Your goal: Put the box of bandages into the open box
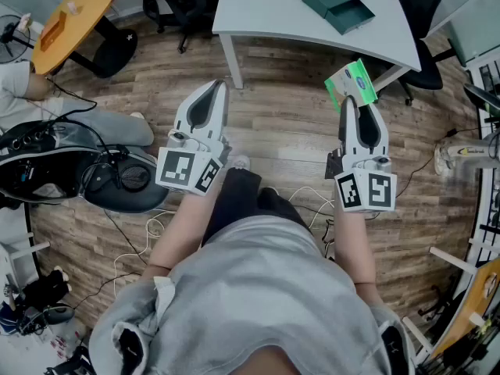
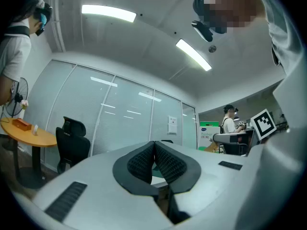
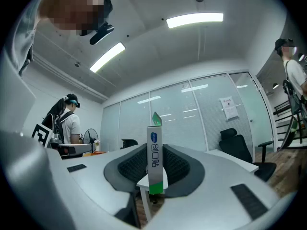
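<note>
At the bottom of the head view, a person in a grey top (image 1: 266,287) is seen from above, both forearms stretched up the frame, with a gripper held in each hand. At centre left, the left gripper (image 1: 216,86) is shown with its jaws pressed together and nothing between them; in the left gripper view the two dark ribbed pads (image 2: 168,163) are seen meeting along one line. At centre right, the right gripper (image 1: 351,101) is shown with its jaws closed partway on the box of bandages (image 1: 351,83), a green and white carton with a blue oval mark. In the right gripper view the carton is seen edge-on and upright, clamped by its flat sides between the pads. A marker cube (image 1: 366,191) is carried at the back of each gripper.

The carton is held in the air above the wooden floor (image 1: 289,135), just below the near edge of the white bench (image 1: 266,6) in the frame. White cables (image 1: 133,248) are strewn across the floor at lower left.

Farther off, at the upper right of the frame, the dark green open box (image 1: 338,6) is seen lying on the bench, apart from the carton. An orange table (image 1: 74,10) is visible at the upper left.
</note>
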{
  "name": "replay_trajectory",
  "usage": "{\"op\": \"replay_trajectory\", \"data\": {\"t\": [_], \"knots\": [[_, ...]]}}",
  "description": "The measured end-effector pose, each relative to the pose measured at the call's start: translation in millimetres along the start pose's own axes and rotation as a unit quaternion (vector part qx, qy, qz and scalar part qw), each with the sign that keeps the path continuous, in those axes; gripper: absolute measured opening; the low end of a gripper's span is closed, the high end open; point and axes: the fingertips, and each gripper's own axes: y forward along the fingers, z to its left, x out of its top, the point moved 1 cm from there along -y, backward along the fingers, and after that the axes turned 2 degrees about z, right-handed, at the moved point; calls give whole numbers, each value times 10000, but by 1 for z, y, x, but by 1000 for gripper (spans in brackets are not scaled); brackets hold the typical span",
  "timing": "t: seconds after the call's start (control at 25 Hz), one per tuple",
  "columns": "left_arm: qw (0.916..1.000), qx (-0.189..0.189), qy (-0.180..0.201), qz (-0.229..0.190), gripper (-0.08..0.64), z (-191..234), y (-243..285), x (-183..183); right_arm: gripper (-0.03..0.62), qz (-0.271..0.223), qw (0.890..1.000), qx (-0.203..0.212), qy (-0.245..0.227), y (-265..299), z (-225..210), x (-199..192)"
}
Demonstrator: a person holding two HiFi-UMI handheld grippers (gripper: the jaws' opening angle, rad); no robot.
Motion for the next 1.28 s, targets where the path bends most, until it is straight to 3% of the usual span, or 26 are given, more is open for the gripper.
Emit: {"op": "replay_trajectory", "data": {"t": [0.36, 0.76, 1.0, 1.28], "knots": [[9999, 23, 151, 63, 20, -34, -22, 0, 120, -145, 9995, 113, -274, -42, 6, 13], [9994, 62, 331, 113, 20, -72, -36, 6, 120, -520, 9981, 289, -157, -80, -3, 38], [9989, -167, 392, 196, 20, -14, 29, -12, 120, -419, 9990, 128, -91, 4, -12, 15], [9988, -290, 364, 138, 20, 48, 119, -14, 120, -479, 9984, -17, -284, 99, -35, 16]]}}
